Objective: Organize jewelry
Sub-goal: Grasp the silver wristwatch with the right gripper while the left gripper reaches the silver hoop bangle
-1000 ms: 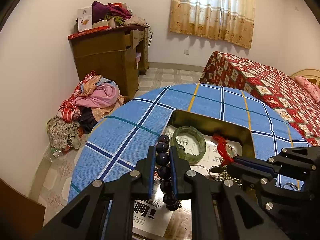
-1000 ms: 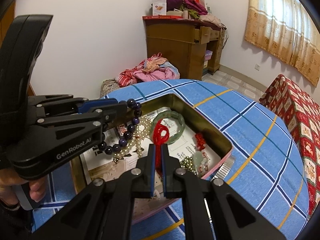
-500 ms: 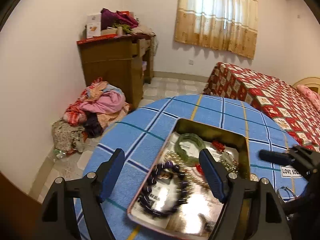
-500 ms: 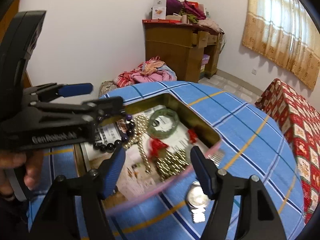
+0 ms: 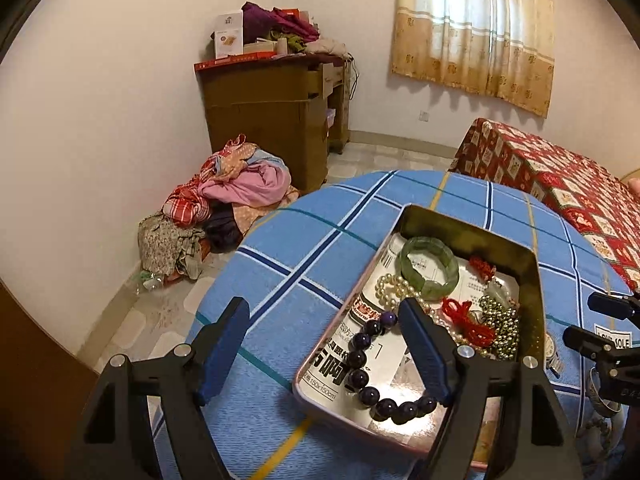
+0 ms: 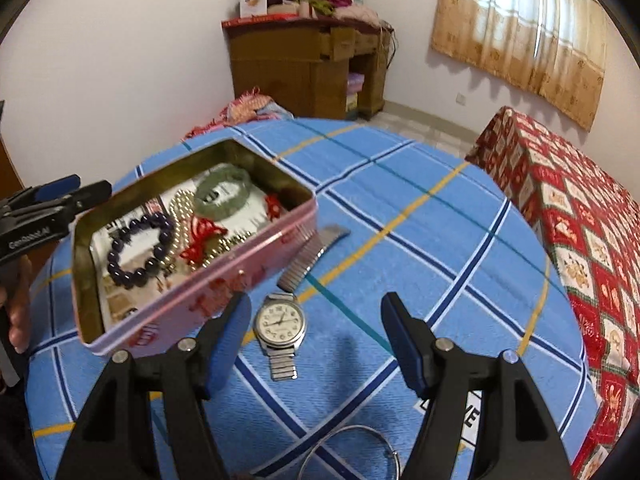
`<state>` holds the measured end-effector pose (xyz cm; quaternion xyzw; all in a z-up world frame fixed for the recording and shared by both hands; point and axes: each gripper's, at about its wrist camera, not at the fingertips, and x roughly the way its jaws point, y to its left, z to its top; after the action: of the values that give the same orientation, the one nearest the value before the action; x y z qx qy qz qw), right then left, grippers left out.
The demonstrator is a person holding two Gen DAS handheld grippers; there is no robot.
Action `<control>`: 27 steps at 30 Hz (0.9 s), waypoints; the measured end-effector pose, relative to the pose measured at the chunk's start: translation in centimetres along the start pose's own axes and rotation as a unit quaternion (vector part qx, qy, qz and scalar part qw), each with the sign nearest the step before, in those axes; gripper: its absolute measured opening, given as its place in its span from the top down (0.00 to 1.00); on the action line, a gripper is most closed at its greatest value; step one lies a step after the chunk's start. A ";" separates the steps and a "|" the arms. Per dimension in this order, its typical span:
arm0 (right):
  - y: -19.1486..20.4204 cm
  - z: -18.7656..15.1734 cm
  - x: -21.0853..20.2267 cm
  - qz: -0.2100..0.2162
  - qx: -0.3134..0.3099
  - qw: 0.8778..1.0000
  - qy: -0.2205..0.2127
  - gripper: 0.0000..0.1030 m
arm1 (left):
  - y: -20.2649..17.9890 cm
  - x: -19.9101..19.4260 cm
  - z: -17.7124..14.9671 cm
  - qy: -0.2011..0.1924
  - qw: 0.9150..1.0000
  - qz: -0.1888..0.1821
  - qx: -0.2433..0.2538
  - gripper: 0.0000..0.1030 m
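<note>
A pink tin [image 6: 224,276] stands open on the blue checked tablecloth [image 6: 400,240]. In it lie a dark purple bead bracelet [image 5: 356,358], a green bangle [image 5: 406,266], pearls [image 5: 390,288], a red cord knot [image 5: 466,318] and gold beads [image 5: 498,324]. My left gripper [image 5: 324,308] is open over the tin's near left corner, holding nothing. My right gripper [image 6: 316,304] is open to the right of the tin. A silver wristwatch [image 6: 280,322] lies on the cloth just ahead of its left finger. A thin silver bangle [image 6: 352,427] lies under that gripper.
The round table's edge [image 5: 224,280] drops to a tiled floor with a pile of clothes [image 5: 240,196]. A wooden cabinet [image 6: 304,72] stands by the far wall. A bed with a red patterned cover [image 6: 580,220] is at the right.
Both grippers went from shut to open. The purple bracelet and the red cord knot dropped into the tin. My right gripper moved off the tin to above the watch.
</note>
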<state>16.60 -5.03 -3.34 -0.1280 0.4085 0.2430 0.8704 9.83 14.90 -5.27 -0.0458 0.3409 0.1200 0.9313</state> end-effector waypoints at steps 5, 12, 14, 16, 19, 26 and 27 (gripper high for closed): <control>0.4 -0.5 1.1 0.006 -0.013 1.000 0.024 0.32 | 0.2 0.8 -0.1 0.013 1.000 0.004 -0.008 0.25; 1.4 -0.7 2.9 0.020 -0.035 0.996 0.074 0.43 | 0.1 0.7 -0.2 0.014 1.000 0.000 -0.005 0.25; 1.5 -0.9 2.8 0.032 -0.034 0.996 0.078 0.53 | 0.1 0.5 -0.2 0.013 1.000 -0.001 -0.004 0.25; 1.3 -0.9 2.5 0.031 -0.034 0.996 0.080 0.62 | 0.0 0.2 -0.1 0.009 1.000 -0.003 -0.005 0.25; 1.3 -1.5 1.9 0.033 -0.031 0.996 0.074 0.63 | -0.4 -0.5 0.1 0.003 1.000 -0.009 -0.004 0.25; 1.2 -2.2 -2.9 0.018 -0.022 1.000 0.009 0.63 | -3.6 -3.1 0.3 -0.015 0.999 -0.038 0.026 0.25; 0.6 -2.4 -4.1 0.014 -0.017 1.000 -0.002 0.63 | -4.3 -3.4 0.3 -0.017 0.998 -0.045 0.031 0.25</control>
<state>12.47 -6.79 -1.65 -0.1368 0.4040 0.2619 0.8657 8.59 10.16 -2.81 -0.0299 0.3263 0.0684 0.9423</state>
